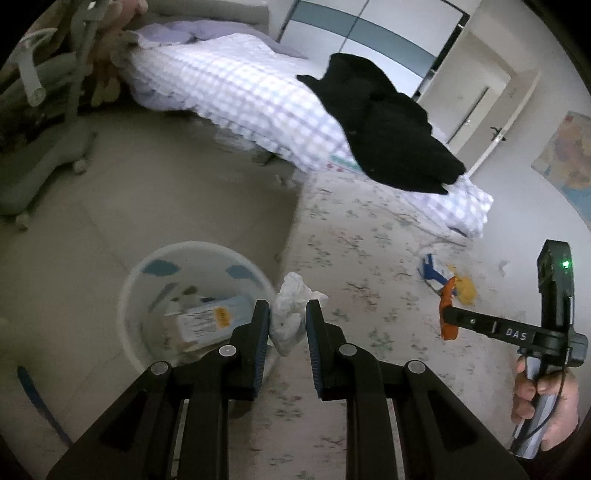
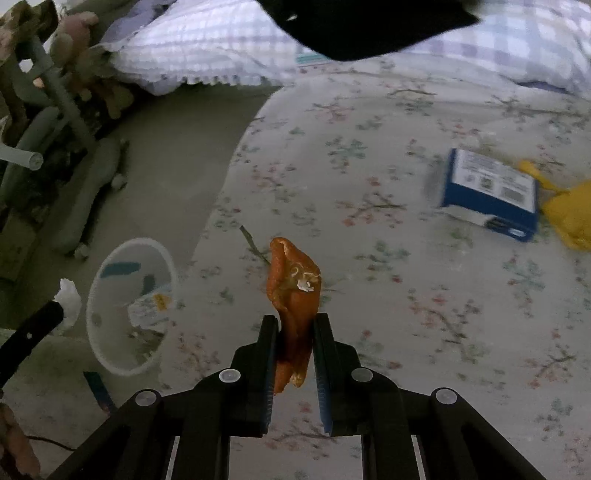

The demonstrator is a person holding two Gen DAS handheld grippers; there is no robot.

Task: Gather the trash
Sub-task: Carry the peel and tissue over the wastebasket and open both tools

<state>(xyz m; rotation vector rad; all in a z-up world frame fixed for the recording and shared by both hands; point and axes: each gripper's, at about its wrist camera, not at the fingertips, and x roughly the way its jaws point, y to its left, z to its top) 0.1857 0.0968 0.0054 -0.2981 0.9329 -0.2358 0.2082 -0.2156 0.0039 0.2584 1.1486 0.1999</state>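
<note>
Left claw: the left claw (image 1: pixel 288 314) was narrow, its pads clamped on a crumpled white tissue (image 1: pixel 291 306), at 6 o'clock in the left view, just beside the bin rim.
Right claw: the right claw (image 2: pixel 295 325) was narrow, pinching an orange peel (image 2: pixel 293 280) that stood up between its pads; in the left view it sat at 4 o'clock with a hand (image 1: pixel 546 402) on its handle.
Bin: one white bin (image 1: pixel 129 295) stood on the bare floor at 7 o'clock, near the rug edge, with paper scraps inside.
Around: a blue box (image 2: pixel 487 192) and a yellow scrap (image 2: pixel 572 218) lay touching on the rug at 2 o'clock in the right view; a grey chair base (image 1: pixel 44 162) stood at 9 o'clock, well apart from the bin.
In the way: nothing lay between the tissue and the bin mouth.
Count: two claws, one bin, one tissue, one peel, one box, one yellow scrap.
Surface: a pale floral rug (image 2: pixel 406 295) over a grey floor (image 1: pixel 166 203).
Room: a bedroom with a checked bed (image 1: pixel 229 85), black clothing (image 1: pixel 388 122) on it, and a wardrobe (image 1: pixel 351 26) at 12 o'clock.
</note>
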